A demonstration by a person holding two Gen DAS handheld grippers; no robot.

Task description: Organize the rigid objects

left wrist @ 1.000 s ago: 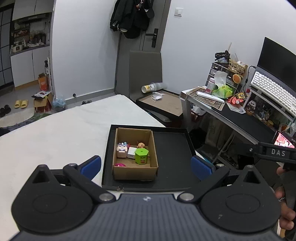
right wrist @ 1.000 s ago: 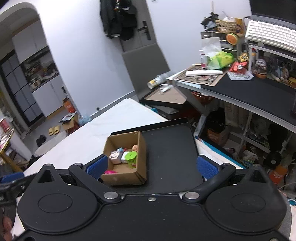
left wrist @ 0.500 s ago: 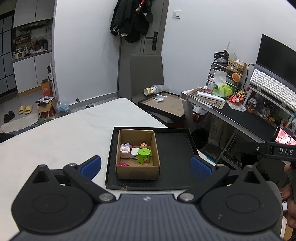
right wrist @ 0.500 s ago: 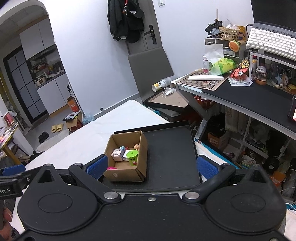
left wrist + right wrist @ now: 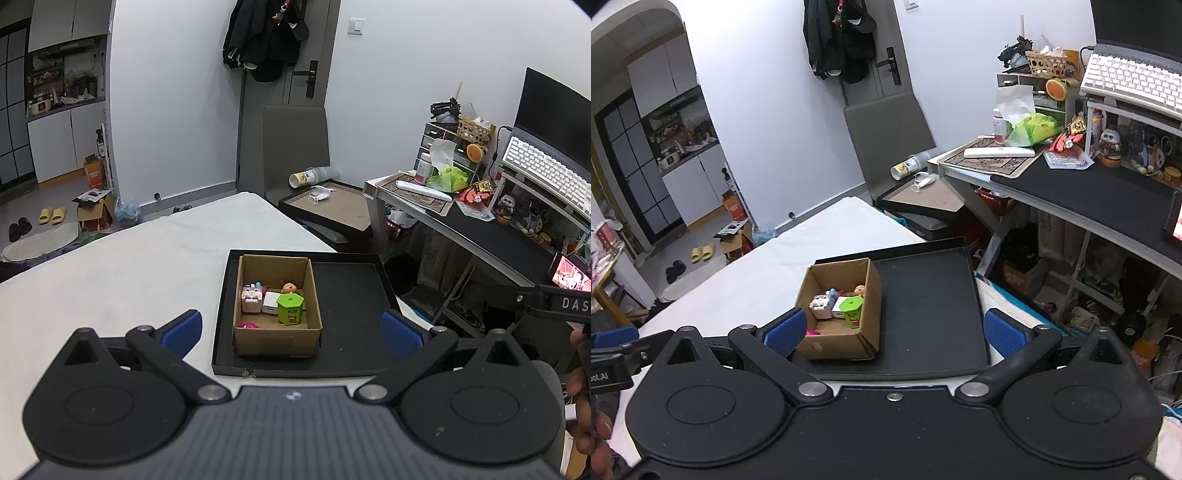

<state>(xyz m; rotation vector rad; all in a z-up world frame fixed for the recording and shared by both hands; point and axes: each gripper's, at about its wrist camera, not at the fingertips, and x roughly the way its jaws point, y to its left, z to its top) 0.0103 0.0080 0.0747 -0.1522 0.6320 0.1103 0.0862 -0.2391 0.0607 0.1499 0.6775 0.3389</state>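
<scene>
Toys are crowded inside the cardboard box (image 5: 277, 334) on the black tray (image 5: 351, 314); both hand-held grippers (image 5: 291, 328) (image 5: 892, 330) are held wide open, empty; neighbours could be knocked over during a reach.

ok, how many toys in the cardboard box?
5 visible: pink-white cube left, white block middle, green hexagon right, small doll behind, pink piece front-left. More may be hidden.

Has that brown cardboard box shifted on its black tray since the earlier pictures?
No. The brown cardboard box sits in the same left part of the black tray; only the camera's view has changed.
</scene>
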